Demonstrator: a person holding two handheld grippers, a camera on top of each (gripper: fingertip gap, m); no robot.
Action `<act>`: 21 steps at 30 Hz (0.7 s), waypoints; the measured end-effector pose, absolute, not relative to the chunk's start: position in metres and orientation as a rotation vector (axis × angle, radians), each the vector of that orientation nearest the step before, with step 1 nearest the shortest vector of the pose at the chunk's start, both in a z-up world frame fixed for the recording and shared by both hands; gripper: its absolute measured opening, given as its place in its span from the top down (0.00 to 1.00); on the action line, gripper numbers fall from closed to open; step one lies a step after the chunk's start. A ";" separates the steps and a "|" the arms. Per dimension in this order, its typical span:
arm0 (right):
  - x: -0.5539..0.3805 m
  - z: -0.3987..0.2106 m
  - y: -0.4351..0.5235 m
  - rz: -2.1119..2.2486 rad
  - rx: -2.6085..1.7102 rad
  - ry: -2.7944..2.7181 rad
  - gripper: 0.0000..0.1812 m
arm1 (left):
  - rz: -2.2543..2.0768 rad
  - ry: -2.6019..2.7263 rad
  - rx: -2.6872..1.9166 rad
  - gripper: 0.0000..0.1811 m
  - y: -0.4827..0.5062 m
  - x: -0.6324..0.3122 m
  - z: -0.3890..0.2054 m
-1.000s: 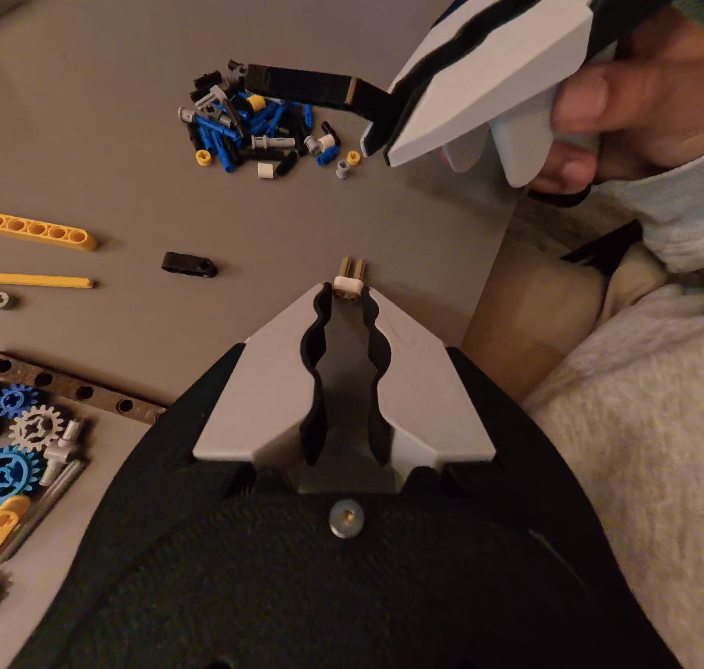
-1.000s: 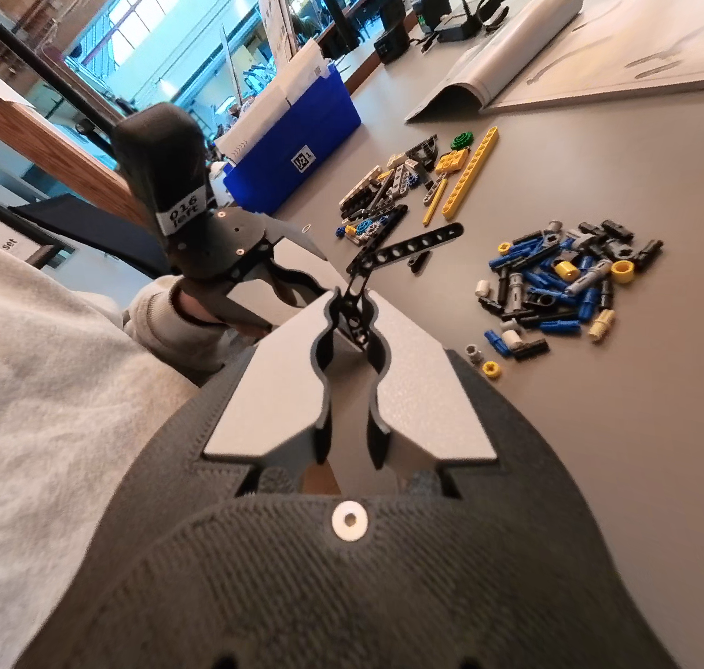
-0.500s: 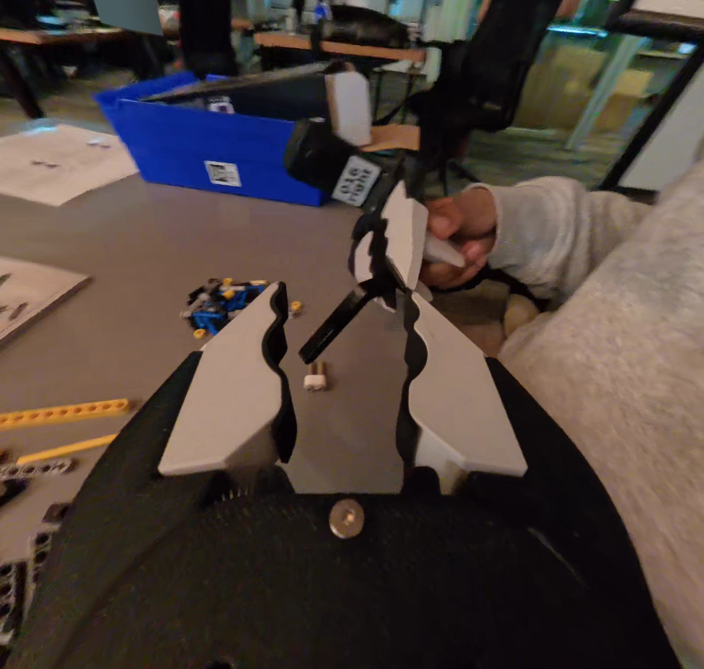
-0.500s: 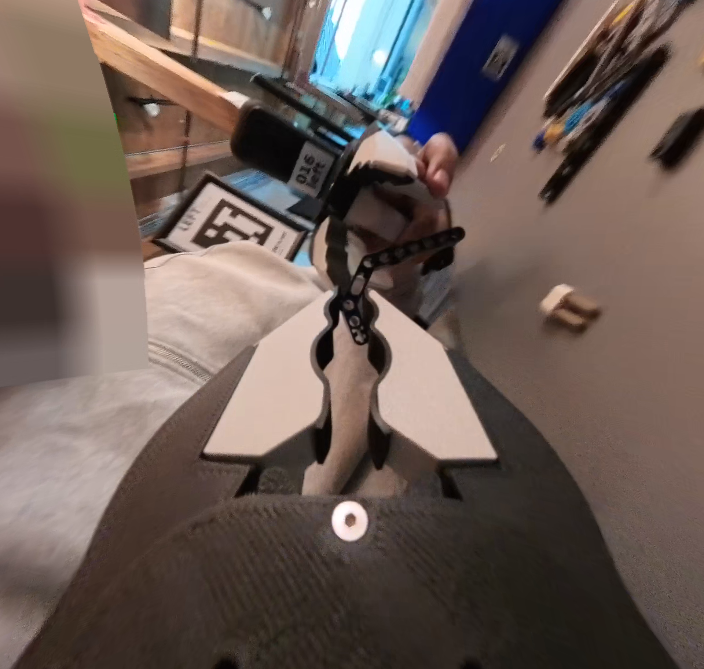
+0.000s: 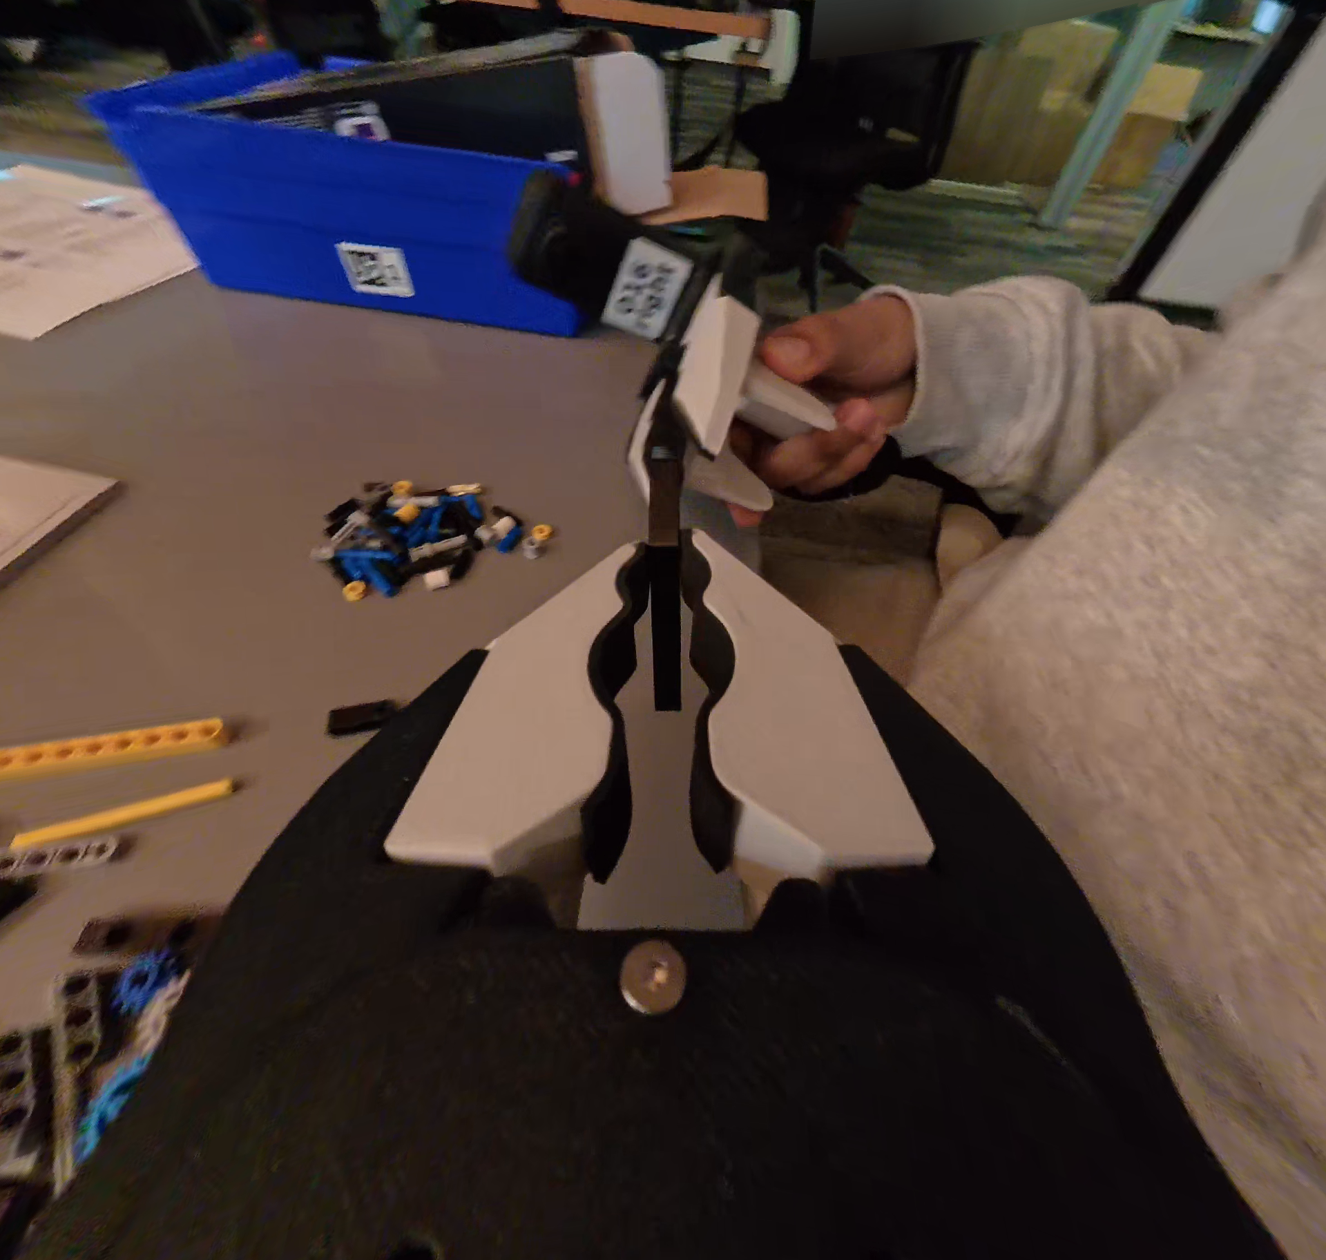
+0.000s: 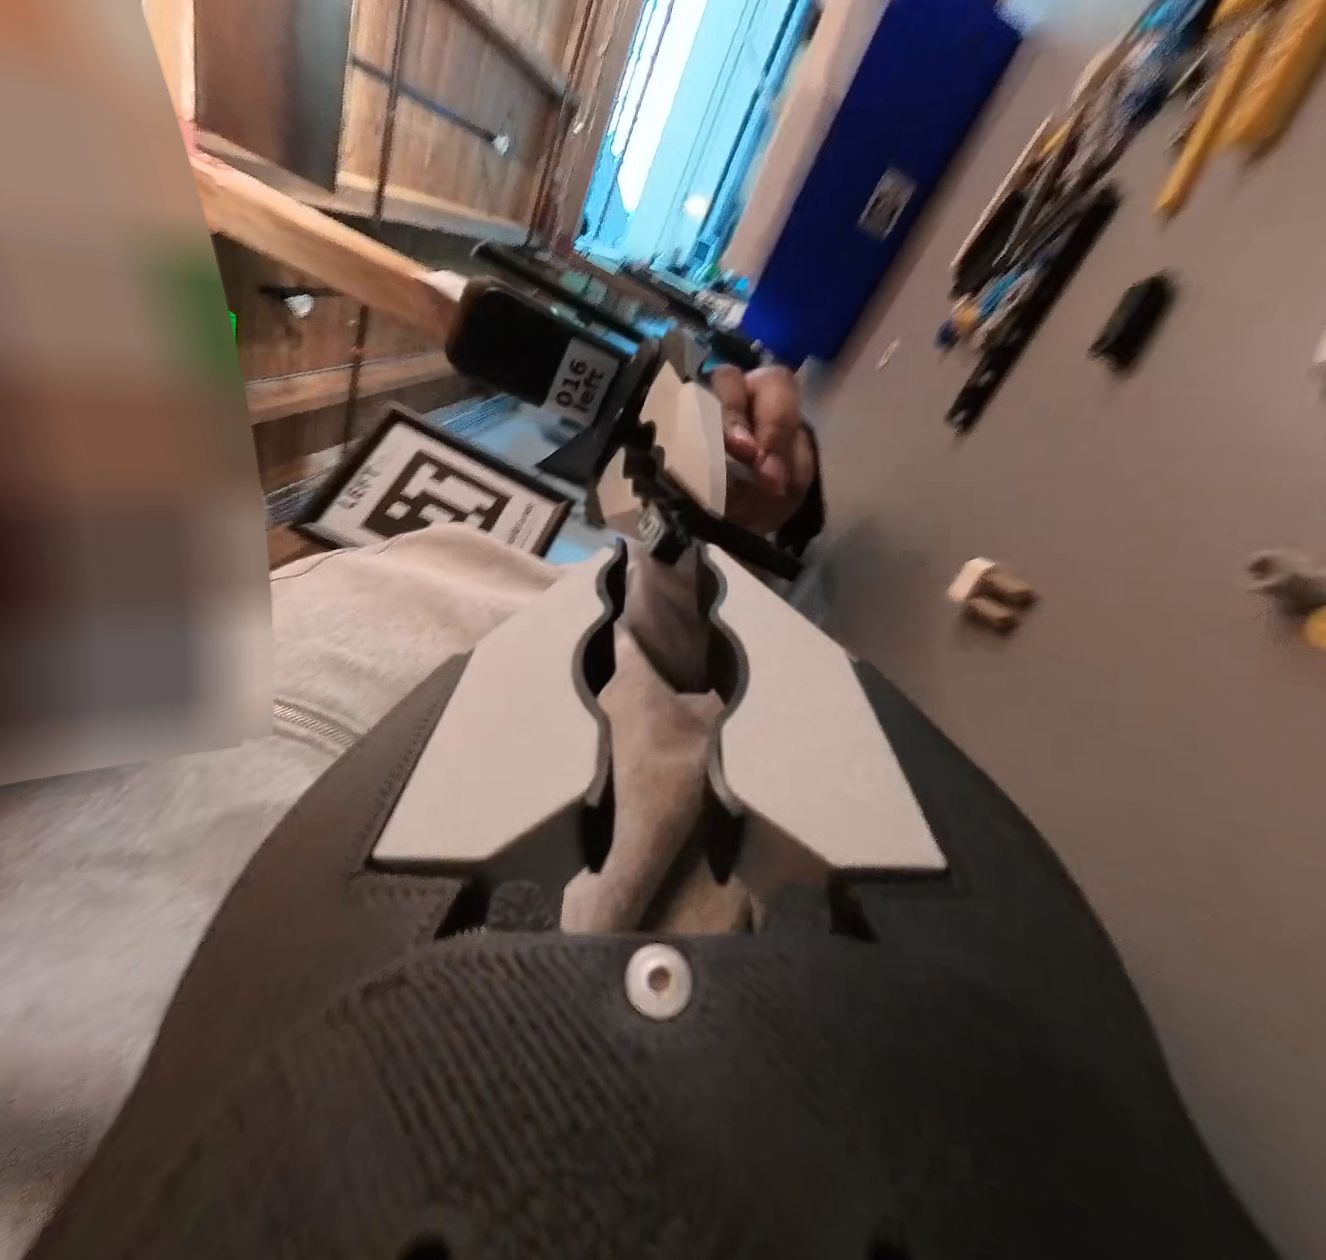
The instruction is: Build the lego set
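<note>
Left gripper (image 5: 664,554): clamped on black beam (image 5: 666,651), middle of frame
Right gripper (image 6: 664,562): cannot tell if squeezing (too blurry), beam end at tips

In the left wrist view, the beam (image 5: 666,623) stands between the left gripper (image 5: 664,554) fingers, its far end reaching up into the right gripper (image 5: 671,436) beyond. The pile of small parts (image 5: 423,536) lies on the surface (image 5: 251,436) to the left of both, with the bin (image 5: 323,221) behind it. Nearer, at the left edge, two long pieces (image 5: 115,748) lie side by side, a short link (image 5: 361,717) just right of them.
</note>
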State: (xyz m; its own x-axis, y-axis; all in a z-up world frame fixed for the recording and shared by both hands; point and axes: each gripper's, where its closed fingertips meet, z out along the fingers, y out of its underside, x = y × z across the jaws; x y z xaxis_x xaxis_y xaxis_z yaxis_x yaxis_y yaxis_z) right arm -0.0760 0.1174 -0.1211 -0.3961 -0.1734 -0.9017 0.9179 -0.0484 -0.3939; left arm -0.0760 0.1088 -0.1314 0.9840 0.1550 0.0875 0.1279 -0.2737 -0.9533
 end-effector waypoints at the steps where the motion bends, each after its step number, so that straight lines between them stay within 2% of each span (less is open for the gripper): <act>1: -0.084 -0.121 0.123 -1.644 0.892 1.381 0.90 | 0.029 -0.271 -1.841 0.96 0.104 -0.086 -0.131; 4: -0.106 -0.126 0.135 -1.795 1.008 1.583 0.88 | -0.027 -0.567 -1.769 0.96 0.085 -0.118 -0.136; 8: -0.113 -0.144 0.124 -1.855 1.044 2.135 0.85 | -0.275 -0.834 -1.572 0.96 0.063 -0.133 -0.142; 16: -0.111 -0.118 0.093 -2.127 0.823 2.431 0.78 | -0.535 -0.816 -1.548 0.96 0.062 -0.116 -0.148; 21: -0.104 -0.130 0.090 -2.071 0.717 2.484 0.79 | -0.659 -0.754 -1.597 0.96 0.075 -0.094 -0.153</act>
